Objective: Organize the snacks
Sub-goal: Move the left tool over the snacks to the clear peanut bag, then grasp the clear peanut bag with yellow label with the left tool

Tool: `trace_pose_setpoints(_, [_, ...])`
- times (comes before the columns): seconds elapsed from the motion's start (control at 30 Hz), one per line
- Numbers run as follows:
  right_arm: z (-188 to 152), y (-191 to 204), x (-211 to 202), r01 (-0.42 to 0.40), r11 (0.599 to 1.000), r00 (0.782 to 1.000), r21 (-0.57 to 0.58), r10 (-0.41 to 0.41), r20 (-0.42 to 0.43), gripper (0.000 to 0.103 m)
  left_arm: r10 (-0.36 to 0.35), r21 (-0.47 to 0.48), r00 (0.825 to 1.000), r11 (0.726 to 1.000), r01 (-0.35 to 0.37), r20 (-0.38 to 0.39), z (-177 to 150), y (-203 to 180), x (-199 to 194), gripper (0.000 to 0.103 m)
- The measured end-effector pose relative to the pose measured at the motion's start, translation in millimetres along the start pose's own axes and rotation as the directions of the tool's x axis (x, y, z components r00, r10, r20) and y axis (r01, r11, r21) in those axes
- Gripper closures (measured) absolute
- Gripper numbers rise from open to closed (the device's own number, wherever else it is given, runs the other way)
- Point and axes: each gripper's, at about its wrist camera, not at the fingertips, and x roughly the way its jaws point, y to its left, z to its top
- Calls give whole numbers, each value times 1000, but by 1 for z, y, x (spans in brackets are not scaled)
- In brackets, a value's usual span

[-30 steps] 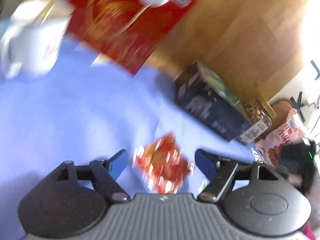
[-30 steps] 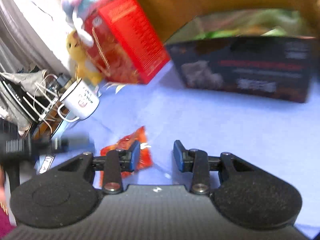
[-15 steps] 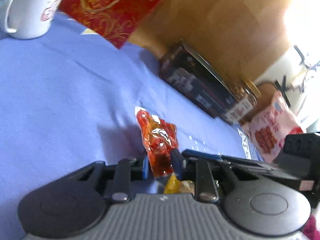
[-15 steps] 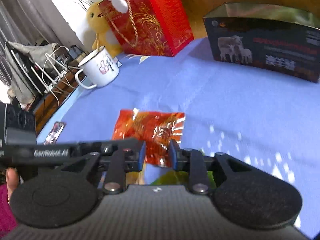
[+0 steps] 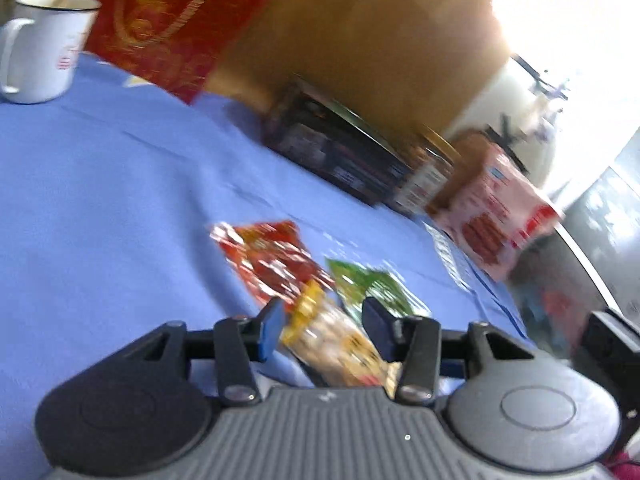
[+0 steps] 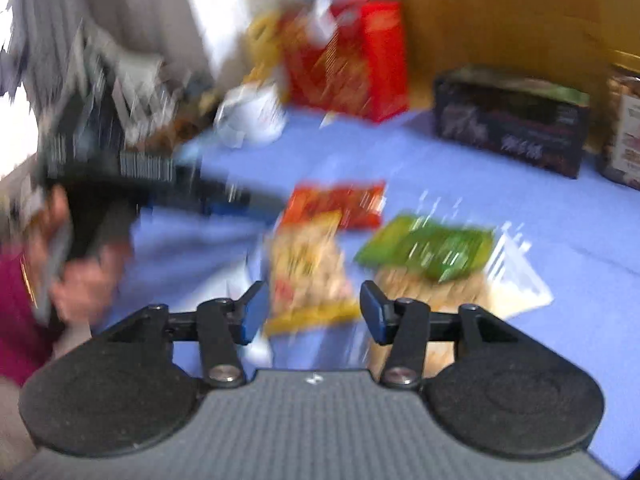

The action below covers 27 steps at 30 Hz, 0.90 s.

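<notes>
Left tongs (image 5: 323, 326) spread apart, blue pads either side of a yellow snack packet (image 5: 340, 344) lying between them; touching or merely framing it, hard to say through the blur. Right tongs (image 6: 310, 308) likewise spread wide, gripping nothing, hovering over the same yellow snack packet (image 6: 308, 276) from its near end.

Crinkly, glossy film on all the small packets. Red snack packet (image 5: 272, 264) flat on the blue cloth of the bench (image 5: 100, 200), its near corner overlapped by the yellow one. Green snack packet (image 5: 372, 284) just beside both, seen from the right wrist to lie across a clear bag (image 6: 500, 276) of pale contents. All clustered together in the middle of the bench.

Behind them, rigid shapes: a dark rectangular box (image 5: 332, 152) with a jar (image 5: 428, 176) at its end, a soft pink-and-red bag (image 5: 500, 216) standing next to that, a tall red gift box (image 5: 168, 32) with gold pattern and cord, and a white enamel mug (image 5: 40, 48) with a dark rim.

Left hand (image 6: 84, 280) visible from the right wrist camera, wrapped round the black handle, reaching in from the left with the tool held roughly level and pointed toward the packets. Heavy motion smear across that view.
</notes>
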Motion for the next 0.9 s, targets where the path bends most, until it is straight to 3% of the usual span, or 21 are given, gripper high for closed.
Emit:
trace_pose_setpoints(0.03, [-4,6,6,5,999,999,-45,-7,-31,47,-8,18,1000,1000,8,-3,-3,-4,1,58])
trace_pose_setpoints(0.13, [-6,22,21,67,978,997,-198,-71,-15,50,-21,53,1000,998,22,-17,-11,-10,6,59])
trace_pose_setpoints(0.2, [1,21,27,67,978,997,-200,-72,-19,63,-28,44,999,999,29,-25,-14,-10,6,61])
trace_pose_setpoints(0.23, [5,19,31,56,980,998,-188,-62,-22,75,-36,36,999,999,37,-31,-15,-10,6,61])
trace_pose_setpoints(0.33, [13,18,41,56,979,998,-196,-60,-15,81,-59,6,997,998,59,-44,-18,-7,3,61])
trace_pose_setpoints(0.5, [12,12,37,102,986,995,-134,-100,25,77,-94,-55,992,994,90,-83,-28,2,-1,61])
trace_pose_setpoints(0.63, [5,7,16,134,988,990,-79,-131,51,76,-97,-61,995,994,95,-31,-24,7,-19,57])
trace_pose_setpoints(0.73, [2,0,5,96,995,994,-24,-94,62,70,-91,-62,996,994,92,26,-11,8,-28,50])
trace_pose_setpoints(0.9, [1,-7,10,29,998,999,53,-32,43,64,-30,-49,999,998,29,-18,4,10,-6,45])
